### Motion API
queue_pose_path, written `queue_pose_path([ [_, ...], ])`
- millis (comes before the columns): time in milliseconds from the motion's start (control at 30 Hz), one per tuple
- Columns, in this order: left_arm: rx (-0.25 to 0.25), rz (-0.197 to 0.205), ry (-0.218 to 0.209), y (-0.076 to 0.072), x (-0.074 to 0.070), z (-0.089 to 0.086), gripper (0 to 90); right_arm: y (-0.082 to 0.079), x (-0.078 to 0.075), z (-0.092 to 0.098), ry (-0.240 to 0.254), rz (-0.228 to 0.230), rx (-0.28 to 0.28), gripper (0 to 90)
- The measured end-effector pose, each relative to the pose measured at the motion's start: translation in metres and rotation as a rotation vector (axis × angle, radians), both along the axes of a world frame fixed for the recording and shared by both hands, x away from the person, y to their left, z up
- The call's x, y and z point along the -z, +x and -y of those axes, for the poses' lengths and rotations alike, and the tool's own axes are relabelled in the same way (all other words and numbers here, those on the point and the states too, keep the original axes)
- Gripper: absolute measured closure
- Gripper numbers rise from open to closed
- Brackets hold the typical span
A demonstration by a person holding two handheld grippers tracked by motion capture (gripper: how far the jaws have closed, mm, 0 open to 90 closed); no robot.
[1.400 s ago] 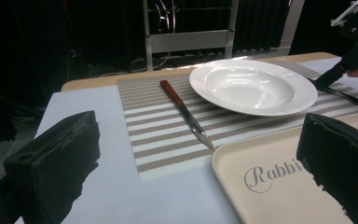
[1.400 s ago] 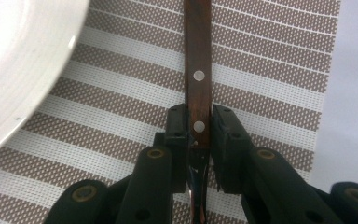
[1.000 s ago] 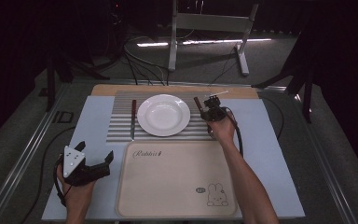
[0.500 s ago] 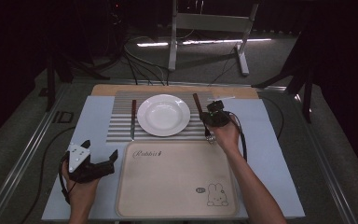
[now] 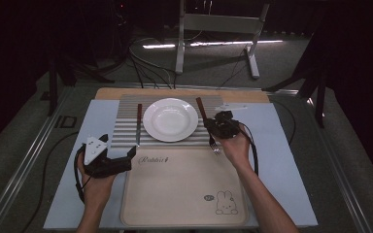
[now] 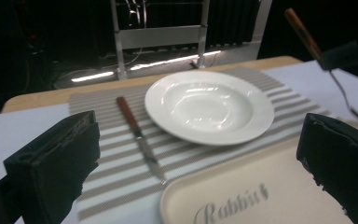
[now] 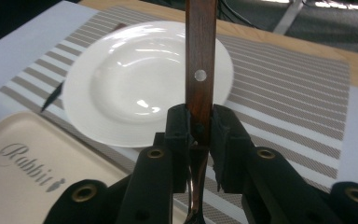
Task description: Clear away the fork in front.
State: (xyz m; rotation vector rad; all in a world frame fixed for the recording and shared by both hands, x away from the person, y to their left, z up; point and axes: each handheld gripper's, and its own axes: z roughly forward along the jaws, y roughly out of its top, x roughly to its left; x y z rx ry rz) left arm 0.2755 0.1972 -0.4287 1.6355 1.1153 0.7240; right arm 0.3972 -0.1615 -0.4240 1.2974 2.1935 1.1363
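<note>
A: Right gripper pose? Logging now.

B: I see the right forearm reaching forward, the hand turned so the jaws clamp a wooden-handled fork. The handle points up and away past the jaws, tines toward the tray. The plate sits just left of it.

A: Left?

B: The left gripper is low over the blue mat, jaws spread wide and empty, pointing at the tray's corner. The knife lies ahead of them on the striped placemat.

A: View differences?

B: The right gripper view gives me the handle's rivet; the high view shows both forearms.
</note>
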Motion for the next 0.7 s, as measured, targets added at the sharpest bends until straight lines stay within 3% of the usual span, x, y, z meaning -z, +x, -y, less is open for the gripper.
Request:
queue_pose_path([
  [267, 0.041, -0.041, -0.004, 0.022, -0.012, 0.023, 0.2, -0.018, -0.006, -0.01, 0.039, 0.043, -0.05, 77.9],
  [700, 0.109, -0.058, -0.042, 0.045, -0.022, 0.056, 3.0, -0.044, -0.008, -0.028, 0.084, 0.091, -0.116, 77.8],
])
